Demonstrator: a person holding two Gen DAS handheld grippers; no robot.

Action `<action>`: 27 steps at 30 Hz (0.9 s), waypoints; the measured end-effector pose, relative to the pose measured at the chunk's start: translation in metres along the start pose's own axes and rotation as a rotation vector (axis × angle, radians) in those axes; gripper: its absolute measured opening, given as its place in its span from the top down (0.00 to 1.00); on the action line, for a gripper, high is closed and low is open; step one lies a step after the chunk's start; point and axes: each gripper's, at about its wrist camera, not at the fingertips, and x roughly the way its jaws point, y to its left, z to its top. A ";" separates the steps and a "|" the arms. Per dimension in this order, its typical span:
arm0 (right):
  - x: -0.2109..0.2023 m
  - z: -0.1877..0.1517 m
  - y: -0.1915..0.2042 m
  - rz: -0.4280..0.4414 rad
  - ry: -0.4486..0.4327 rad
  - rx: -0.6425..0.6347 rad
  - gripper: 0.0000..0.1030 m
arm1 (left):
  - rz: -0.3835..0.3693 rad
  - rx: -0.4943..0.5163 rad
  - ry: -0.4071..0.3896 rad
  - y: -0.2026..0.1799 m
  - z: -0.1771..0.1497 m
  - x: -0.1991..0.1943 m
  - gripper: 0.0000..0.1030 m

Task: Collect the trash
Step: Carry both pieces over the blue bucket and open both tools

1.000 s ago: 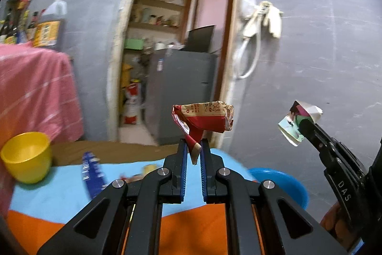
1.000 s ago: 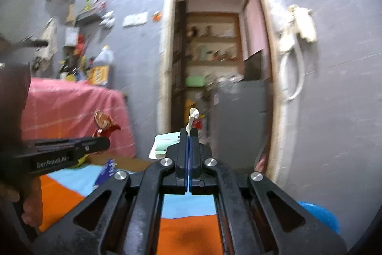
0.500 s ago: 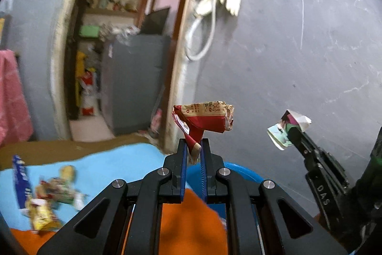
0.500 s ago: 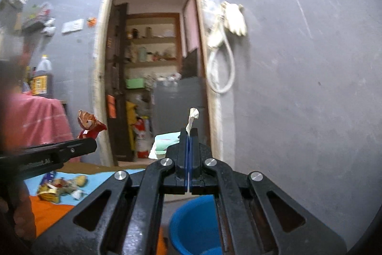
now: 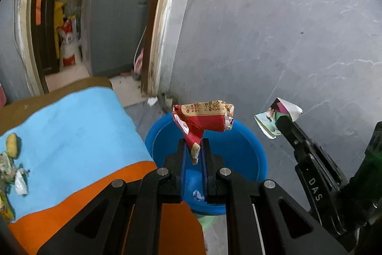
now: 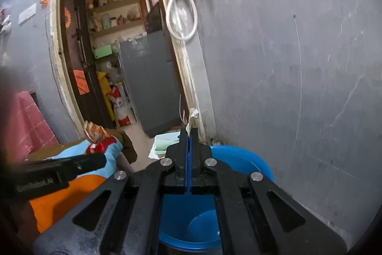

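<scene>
My left gripper (image 5: 193, 147) is shut on a crumpled red and tan wrapper (image 5: 203, 122) and holds it above the blue plastic bin (image 5: 248, 152). My right gripper (image 6: 189, 133) is shut on a folded white and green paper scrap (image 6: 193, 115), above the same bin (image 6: 241, 159). In the left wrist view the right gripper (image 5: 283, 122) shows at the right with the scrap (image 5: 278, 116) in its tip. In the right wrist view the left gripper (image 6: 100, 158) shows at the left with the wrapper (image 6: 95, 135).
A table with a light blue and orange cloth (image 5: 71, 130) lies to the left, with several pieces of trash (image 5: 12, 166) on it. A grey wall (image 5: 286, 28) stands behind the bin. A doorway (image 6: 114, 51) opens to a storeroom with a grey cabinet.
Both grippers have swung right and tilted down, from over the table to above the blue bin. Each keeps hold of its piece of trash.
</scene>
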 end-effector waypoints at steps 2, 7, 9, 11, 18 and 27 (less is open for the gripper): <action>0.009 -0.002 -0.005 -0.010 0.031 0.007 0.85 | 0.005 -0.008 0.018 0.003 -0.001 0.010 0.90; 0.020 -0.005 -0.012 -0.025 0.085 0.024 0.83 | 0.024 -0.015 0.063 0.009 -0.005 0.023 0.88; 0.021 -0.006 -0.014 -0.023 0.095 0.032 0.81 | 0.026 -0.014 0.071 0.011 -0.007 0.027 0.85; 0.022 -0.005 -0.015 -0.021 0.101 0.035 0.78 | 0.033 -0.015 0.075 0.012 -0.010 0.030 0.81; 0.021 -0.004 -0.016 -0.014 0.101 0.031 0.65 | 0.038 -0.045 0.047 0.015 -0.012 0.014 0.71; 0.019 -0.003 -0.010 -0.005 0.082 0.029 0.51 | 0.064 -0.085 -0.012 0.028 -0.005 -0.012 0.67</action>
